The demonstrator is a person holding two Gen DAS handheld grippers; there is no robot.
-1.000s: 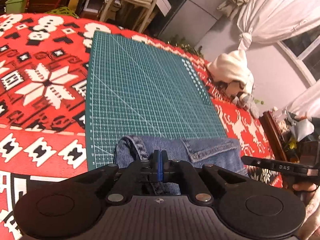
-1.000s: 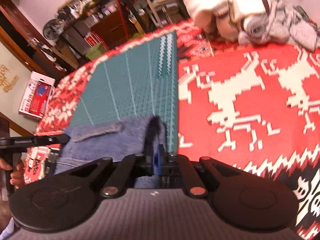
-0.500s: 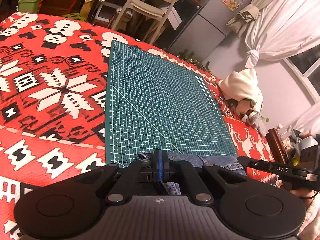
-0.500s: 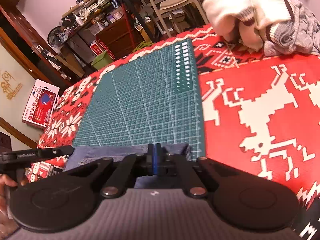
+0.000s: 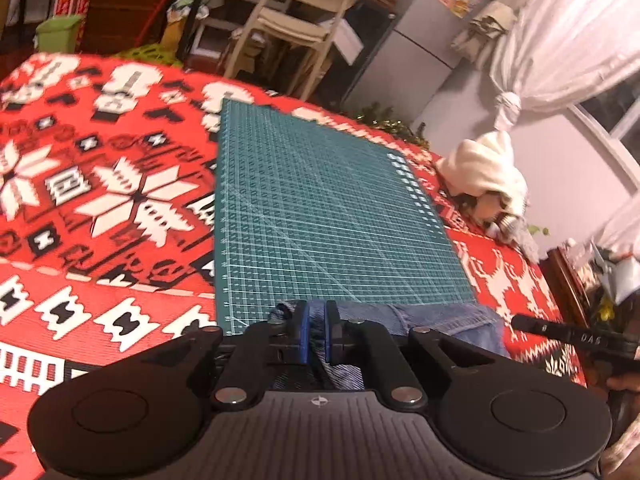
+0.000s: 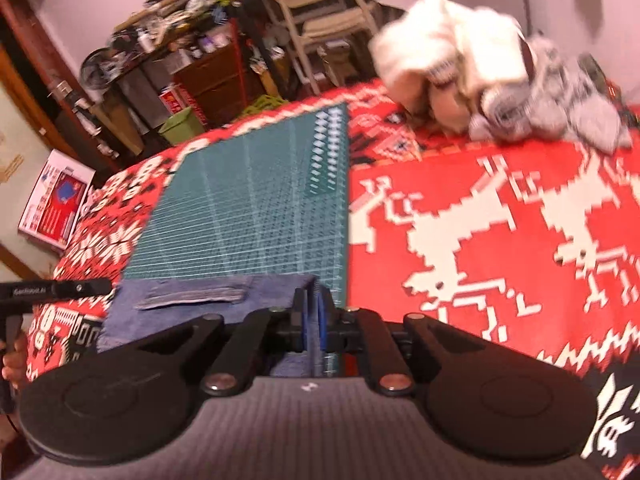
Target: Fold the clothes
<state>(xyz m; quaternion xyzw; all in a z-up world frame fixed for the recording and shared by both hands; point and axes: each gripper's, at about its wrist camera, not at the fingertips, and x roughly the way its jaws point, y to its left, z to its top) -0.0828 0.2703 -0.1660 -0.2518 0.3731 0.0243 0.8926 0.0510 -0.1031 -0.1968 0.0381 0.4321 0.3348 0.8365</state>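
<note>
Two grippers work at the bottom of the frames, each with its blue pads parted by a narrow gap and a fold of denim garment point(image 5: 432, 316) running between them: the left gripper point(image 5: 316, 334) pinches the cloth near the lower left corner of the green cutting mat point(image 5: 320, 208), and the right gripper point(image 6: 314, 326) pinches it at the mat's lower right edge. Most of the mat above the denim lies bare. A heap of white and grey clothes point(image 6: 480, 80) sits at the upper right of the right wrist view, well apart from the denim, on the red patterned blanket point(image 6: 500, 240) that covers the whole surface. Beyond the blanket's far edge stand a pale chair point(image 5: 296, 20), cluttered shelves point(image 6: 168, 40) and a green bin point(image 5: 56, 34); white curtains point(image 5: 560, 40) hang at the upper right of the left wrist view. Both views are blurred.
</note>
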